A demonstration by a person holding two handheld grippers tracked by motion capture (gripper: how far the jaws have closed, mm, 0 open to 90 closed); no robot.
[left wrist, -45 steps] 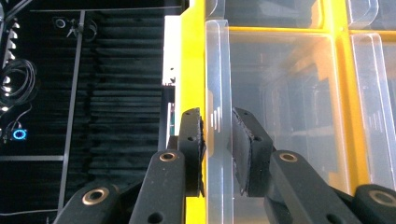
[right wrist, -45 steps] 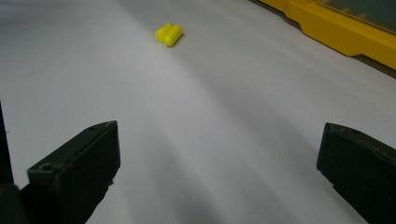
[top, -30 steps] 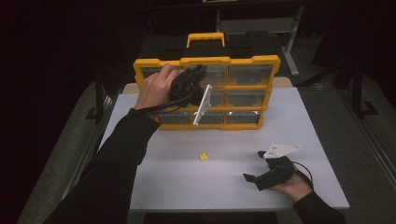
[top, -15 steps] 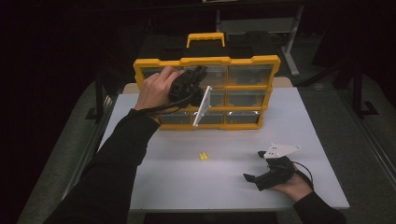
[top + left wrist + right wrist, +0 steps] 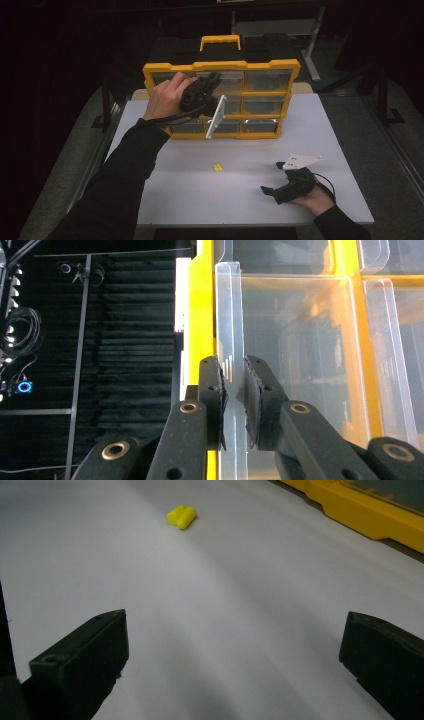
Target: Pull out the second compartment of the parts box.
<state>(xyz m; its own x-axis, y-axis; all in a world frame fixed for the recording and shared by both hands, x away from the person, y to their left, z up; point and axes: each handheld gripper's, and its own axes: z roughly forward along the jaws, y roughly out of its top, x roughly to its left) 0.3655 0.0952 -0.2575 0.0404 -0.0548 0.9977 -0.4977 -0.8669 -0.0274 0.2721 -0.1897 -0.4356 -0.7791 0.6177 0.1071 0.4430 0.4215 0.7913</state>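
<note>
**A:** While the left tongs [image 5: 233,390] sit up against the yellow organizer [image 5: 222,65], they're pinched tight on the clear front lip of one of its drawers [image 5: 230,315], top row, at the case's left edge. You can see the pads squeezing that thin plastic wall from both sides in the left gripper view.

**B:** Yep, and the organizer stands upright at the far side of the white desk [image 5: 320,130], handle on top. What about the other hand?

**A:** Right tongs [image 5: 278,177] rest low near the desk's front right corner, jaws spread wide apart, nothing between them. Two little yellow earplugs [image 5: 181,516] lie side by side, touching, mid-desk, well apart from both tongs.
</note>
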